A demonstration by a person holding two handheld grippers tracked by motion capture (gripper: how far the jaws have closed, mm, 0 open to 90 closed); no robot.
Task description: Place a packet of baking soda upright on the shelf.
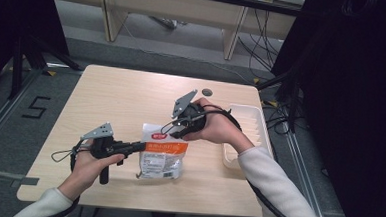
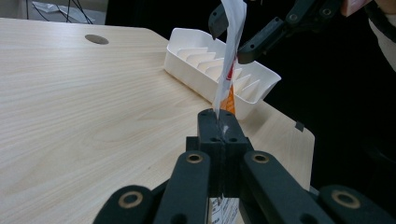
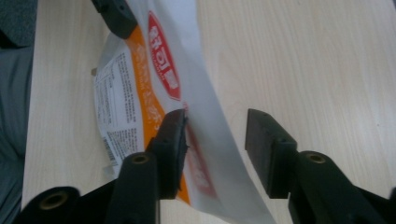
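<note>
Left gripper (image 2: pixel 218 122) jaws pinch the snack packet (image 1: pixel 161 152) edge at table (image 1: pixel 121 100) centre. The right gripper view has right gripper (image 3: pixel 215 136) spread around the packet's white top edge. The left gripper view has a white ridged tray (image 2: pixel 219 70) at 1 o'clock.

Light wood tabletop (image 1: pixel 126 100), rounded corners, with a round cable hole (image 1: pixel 207 92) near its far edge, toward the right corner. White ribbed tray (image 1: pixel 247 126) sits along the right edge.

Floor: grey carpet (image 1: pixel 24 144); a black "5" (image 1: pixel 36 107) is marked on it left of the table. Yellow-black tape marks (image 1: pixel 51 73) off the far left corner and near the far right corner.

Beyond the far edge, beige bench legs (image 1: pixel 113 14) stand on the floor, with loose black cables (image 1: pixel 259 44) trailing beneath.

Dark curtain (image 1: pixel 352 97) hangs at right; dark stand legs (image 1: pixel 29 50) at left. Lighting even, overhead, dim at both sides.
</note>
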